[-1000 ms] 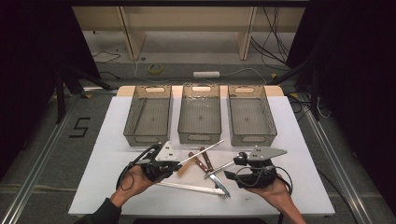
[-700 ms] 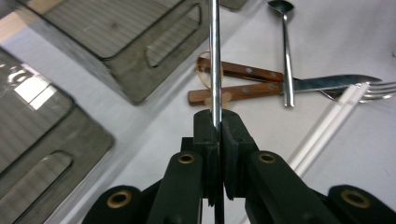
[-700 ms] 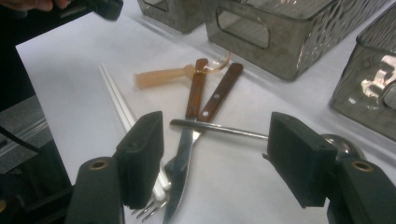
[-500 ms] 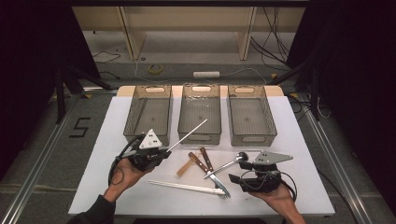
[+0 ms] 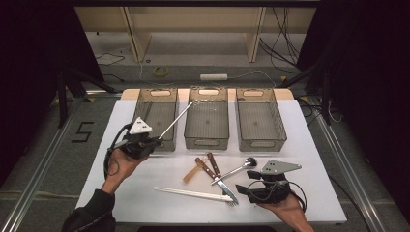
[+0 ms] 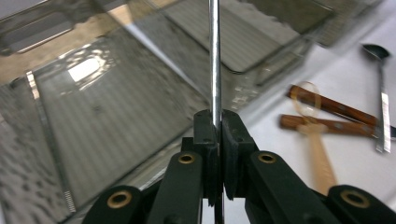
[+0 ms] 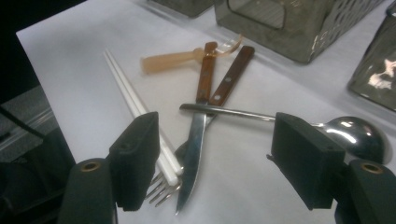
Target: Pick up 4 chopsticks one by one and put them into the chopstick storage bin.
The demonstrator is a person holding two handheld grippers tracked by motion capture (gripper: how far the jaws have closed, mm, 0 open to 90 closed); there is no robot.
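Sorting cutlery into bins, carry step under way. Bottom right of the high view: right gripper [image 5: 243, 189] low over the pile, jaws spread and just been opening, nothing pinched; knife [image 7: 192, 151], fork [image 7: 163, 189], white chopsticks [image 7: 135, 105] and spoon [image 7: 355, 133] lie between and around them. Left of centre: left gripper [image 5: 155, 141] pressed tight on a metal chopstick [image 5: 176, 118], its far end slanting up over the left bin [image 5: 143, 105] toward the middle bin [image 5: 208, 92]. Next, likely: lower the rod into a bin, release.
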